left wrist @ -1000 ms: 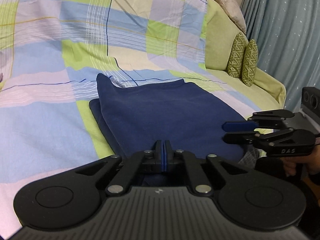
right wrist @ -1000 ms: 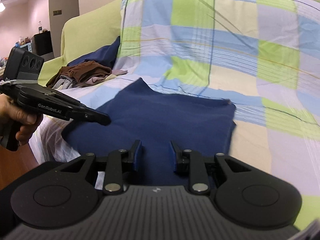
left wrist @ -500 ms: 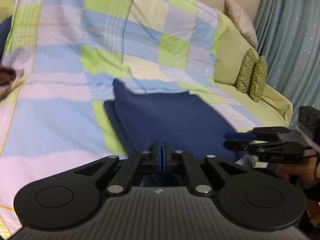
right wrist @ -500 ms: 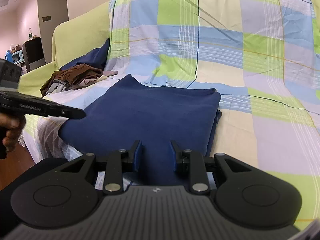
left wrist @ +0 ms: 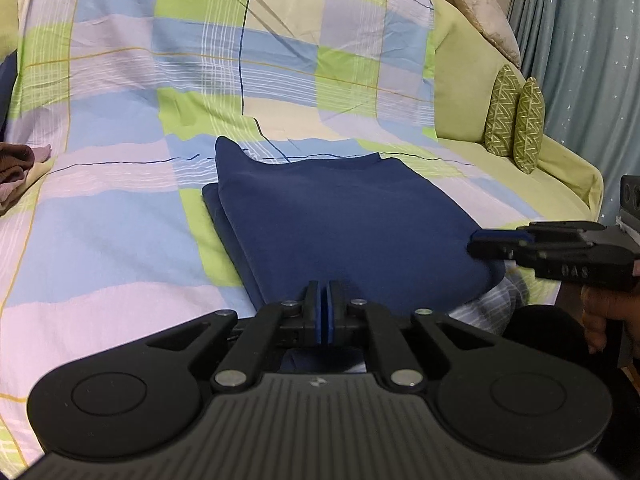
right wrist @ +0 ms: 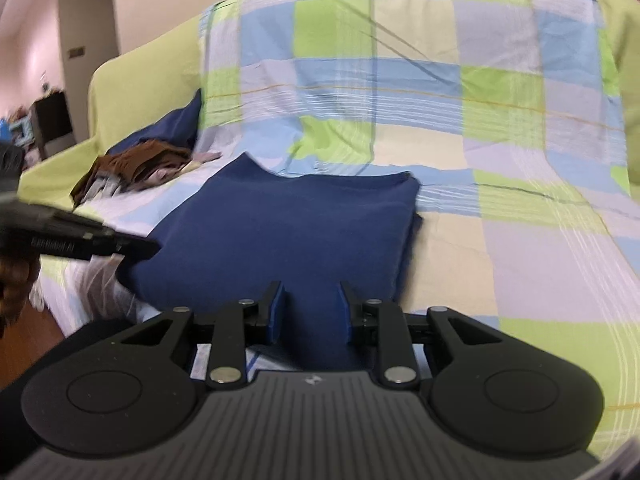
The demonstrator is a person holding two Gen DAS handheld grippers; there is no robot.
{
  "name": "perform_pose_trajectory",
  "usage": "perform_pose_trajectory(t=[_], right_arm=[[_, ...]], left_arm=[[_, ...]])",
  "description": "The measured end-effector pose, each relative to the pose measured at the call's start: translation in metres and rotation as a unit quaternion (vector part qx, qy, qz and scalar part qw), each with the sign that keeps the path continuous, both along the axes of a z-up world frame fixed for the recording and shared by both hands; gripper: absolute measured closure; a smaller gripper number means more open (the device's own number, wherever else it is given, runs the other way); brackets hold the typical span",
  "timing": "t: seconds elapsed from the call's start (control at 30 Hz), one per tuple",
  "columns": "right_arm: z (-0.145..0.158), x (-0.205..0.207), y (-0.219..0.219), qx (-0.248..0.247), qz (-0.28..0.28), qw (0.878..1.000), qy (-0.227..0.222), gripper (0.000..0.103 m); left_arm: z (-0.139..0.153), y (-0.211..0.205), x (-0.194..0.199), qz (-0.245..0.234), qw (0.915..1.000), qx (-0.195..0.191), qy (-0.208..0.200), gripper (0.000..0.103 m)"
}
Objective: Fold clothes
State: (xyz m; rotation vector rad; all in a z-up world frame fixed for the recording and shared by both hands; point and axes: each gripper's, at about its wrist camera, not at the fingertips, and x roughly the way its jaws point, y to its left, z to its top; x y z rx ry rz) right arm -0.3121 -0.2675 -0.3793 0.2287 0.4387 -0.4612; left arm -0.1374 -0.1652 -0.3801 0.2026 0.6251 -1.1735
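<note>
A dark blue garment [left wrist: 340, 220] lies folded into a flat rectangle on the checked sheet [left wrist: 120, 208] over the sofa; it also shows in the right wrist view as the garment [right wrist: 288, 232]. My left gripper [left wrist: 324, 308] hovers at its near edge, shut, with nothing between the pads. From the other side, the left gripper [right wrist: 148, 246] points at the garment's near left corner. My right gripper [right wrist: 311, 308] stands open just before the near edge, empty. In the left wrist view, the right gripper [left wrist: 478, 242] sits by the garment's right corner.
A pile of brown and grey clothes [right wrist: 136, 168] lies at the sofa's left end beside a dark blue cushion [right wrist: 172, 132]. Two green patterned cushions [left wrist: 514, 118] and a beige one [left wrist: 484, 36] stand at the right end near a teal curtain [left wrist: 592, 60]. A hand [left wrist: 600, 312] holds the right gripper.
Both grippers have drawn back a little from the garment and the views have shifted. The garment stays flat and folded. The left stays shut, the right open.
</note>
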Motion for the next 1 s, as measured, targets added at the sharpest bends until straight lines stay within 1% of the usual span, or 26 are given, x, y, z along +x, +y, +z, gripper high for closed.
perform_pose_trajectory(t=[0.07,0.13,0.2,0.33,0.4,0.7,0.87,0.93,1.0], right_arm=[[0.001,-0.002,0.001,-0.003,-0.006,1.000,-0.003,0.093],[0.003,-0.003,0.002,-0.005,-0.011,1.000,-0.006,0.090],[0.004,-0.005,0.003,-0.008,-0.017,1.000,-0.008,0.089],[-0.001,0.007,-0.009,-0.004,-0.021,1.000,0.004,0.091],[-0.004,0.014,-0.016,-0.001,-0.023,1.000,0.011,0.094],[-0.015,0.043,-0.046,0.009,-0.030,0.999,0.039,0.097],[-0.017,0.050,-0.056,0.011,-0.025,0.999,0.040,0.097],[-0.018,0.055,-0.061,0.009,-0.022,0.999,0.041,0.097],[-0.018,0.057,-0.064,0.009,-0.020,0.999,0.040,0.097]], left_arm=[[0.000,-0.001,-0.003,0.003,1.0000,0.003,-0.007,0.097],[-0.001,0.000,-0.004,0.009,0.9999,0.001,-0.007,0.097],[-0.002,0.001,-0.004,0.014,0.9999,-0.003,-0.002,0.097],[-0.002,0.001,-0.006,0.016,0.9999,-0.002,-0.004,0.097],[-0.002,0.000,-0.005,0.016,0.9999,0.000,-0.003,0.097],[0.000,-0.006,-0.002,0.018,0.9998,0.009,-0.005,0.097],[0.014,-0.008,0.000,0.010,0.9998,0.008,-0.013,0.097],[0.023,-0.013,0.001,0.003,0.9997,0.004,-0.026,0.096],[0.027,-0.022,0.005,-0.004,0.9997,-0.001,-0.026,0.096]])
